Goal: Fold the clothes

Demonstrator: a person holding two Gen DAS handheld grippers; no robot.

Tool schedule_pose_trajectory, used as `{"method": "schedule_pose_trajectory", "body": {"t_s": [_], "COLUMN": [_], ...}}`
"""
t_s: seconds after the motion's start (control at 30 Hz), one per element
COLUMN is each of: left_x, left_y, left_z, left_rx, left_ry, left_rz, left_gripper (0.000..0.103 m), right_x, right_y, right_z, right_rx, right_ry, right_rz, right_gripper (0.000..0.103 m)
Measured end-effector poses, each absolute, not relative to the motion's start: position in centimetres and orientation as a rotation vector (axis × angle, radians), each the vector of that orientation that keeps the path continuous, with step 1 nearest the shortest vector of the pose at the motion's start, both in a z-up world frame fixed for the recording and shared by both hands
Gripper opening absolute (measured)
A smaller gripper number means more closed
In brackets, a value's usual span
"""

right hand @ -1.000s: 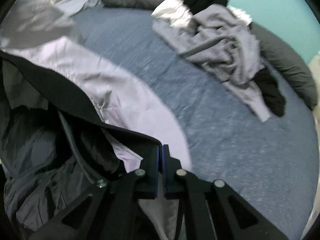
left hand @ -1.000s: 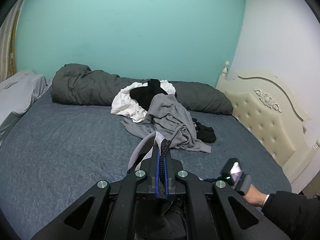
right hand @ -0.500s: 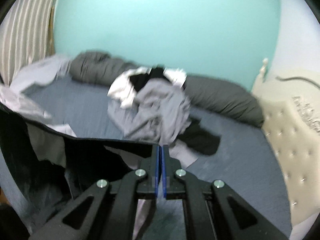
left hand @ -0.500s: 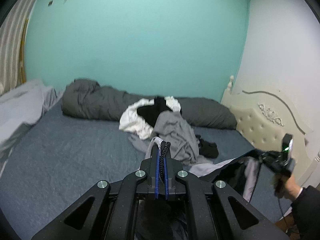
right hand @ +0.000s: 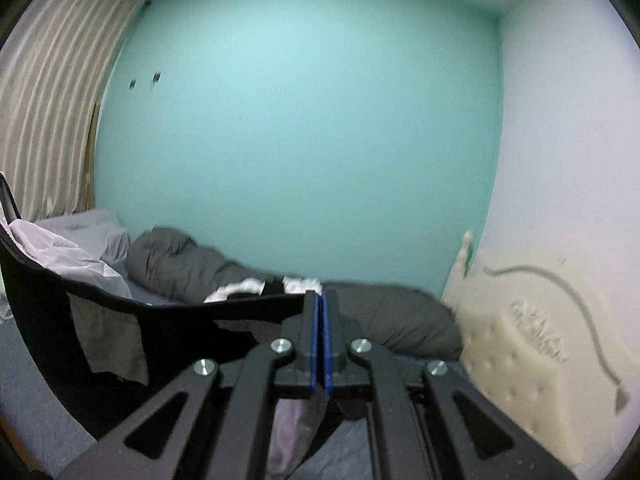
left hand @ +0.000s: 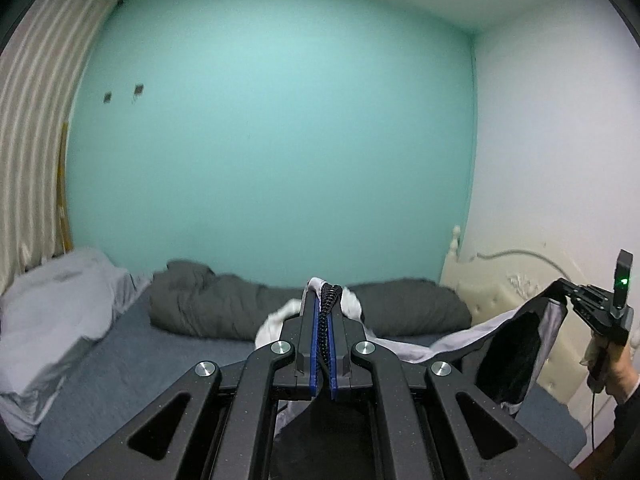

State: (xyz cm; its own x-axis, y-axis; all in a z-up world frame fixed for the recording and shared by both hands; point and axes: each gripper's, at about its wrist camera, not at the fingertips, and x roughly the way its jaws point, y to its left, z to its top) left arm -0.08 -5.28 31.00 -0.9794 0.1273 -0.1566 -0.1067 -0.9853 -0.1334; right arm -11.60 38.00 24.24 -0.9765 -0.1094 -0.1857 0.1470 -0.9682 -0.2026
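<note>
Jacket [left hand: 516, 360], black outside with a pale grey lining, hangs in the air above the bed [left hand: 132, 360], strung between the two grippers. The left gripper [left hand: 325, 308] has its fingers pressed together on a black braided cord and a fold of the pale lining that stick up past the tips. The right gripper [right hand: 320, 300] has its fingers pinched shut on the garment's black edge, which runs off to the left of that view in a sagging band; in the left wrist view the same tool appears at far right, held by a person's hand [left hand: 612, 364], with the cloth draped from it.

As I judge it, the step in hand is the lift and spread: one garment taken up by two points so that it hangs open, while the pile of unfolded clothes [left hand: 276, 322] lies further back against the dark grey duvet [left hand: 208, 304]. Folding itself is not yet begun.

The next move likely calls for drawing the two grips apart until the sagging edge goes taut, then lowering the jacket flat onto a bare stretch of the blue sheet, clear of the pile. Both pinches must hold through that; the slippery lining could slide out of the left fingers.
</note>
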Motion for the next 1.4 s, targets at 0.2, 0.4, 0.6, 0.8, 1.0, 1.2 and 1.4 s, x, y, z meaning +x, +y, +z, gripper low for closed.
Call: {"method": "schedule_pose_trajectory", "body": {"t_s": [0.2,0.4,0.6,0.8,1.0,1.2,1.4], "left_x": [4.6,7.6,6.8,0.6,-8.8,-18.8,-27.2], "left_y": [-4.4,-3.9,-4.0,-5.1,-5.4,-5.7,-6.6], "left_z": [35.7,37.9,38.0,32.7,23.2,14.1,8.3], "left_rx": [-0.123,-0.081,-0.118,-0.315,-0.548,-0.745,-0.823], "left_ry": [-0.095,-0.055,-0.058,-0.109,-0.148,-0.183,-0.179], "left_rz": [3.035,3.041,3.037,3.007,2.976,2.960,2.958], "left_gripper": [0.003,0.003,0.003,0.003,0.003,0.003,0.003], "right_x": [-7.2,-3.7,-3.3,-7.9,-16.3,-26.0,-34.1], "right_y": [38.6,39.4,39.4,39.4,38.6,36.7,36.2], "right_z": [30.5,34.3,35.8,31.8,24.0,13.9,5.7], "right_rx": [0.121,0.044,0.050,0.238,0.477,0.703,0.837], "right_ry": [0.345,0.371,0.397,0.432,0.440,0.445,0.430], "right_rz": [-3.007,-3.016,-3.010,-2.993,-2.958,-2.930,-2.919], "right_gripper": [0.002,0.002,0.002,0.002,0.002,0.002,0.002]}}
